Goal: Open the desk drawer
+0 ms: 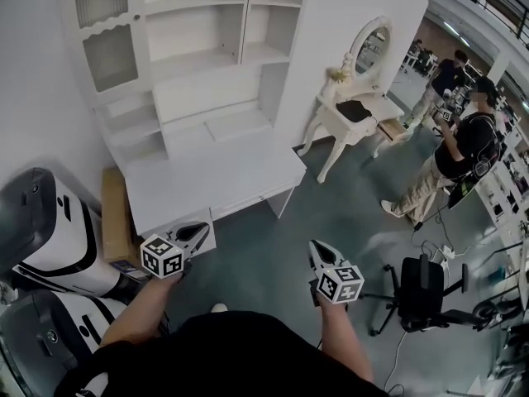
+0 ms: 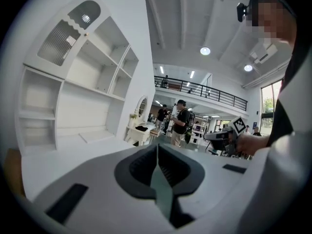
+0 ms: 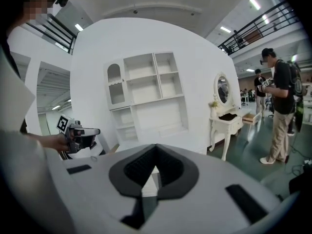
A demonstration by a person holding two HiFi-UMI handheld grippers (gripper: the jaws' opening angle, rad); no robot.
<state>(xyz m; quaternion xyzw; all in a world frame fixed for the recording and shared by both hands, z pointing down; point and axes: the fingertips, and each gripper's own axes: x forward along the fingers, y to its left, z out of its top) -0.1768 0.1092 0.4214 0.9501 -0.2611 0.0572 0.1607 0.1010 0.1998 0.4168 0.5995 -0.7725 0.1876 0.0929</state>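
Smooth matt white desk (image 1: 215,176), brown cardboard box (image 1: 116,217), faintly glossy green floor (image 1: 273,255)

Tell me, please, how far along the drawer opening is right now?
Nothing is done yet: the desk drawer sits closed in the white desk. In hand: nothing; the left tongs and right tongs are shut, empty, touching nothing. Left: reach the drawer, grip it, pull it out.
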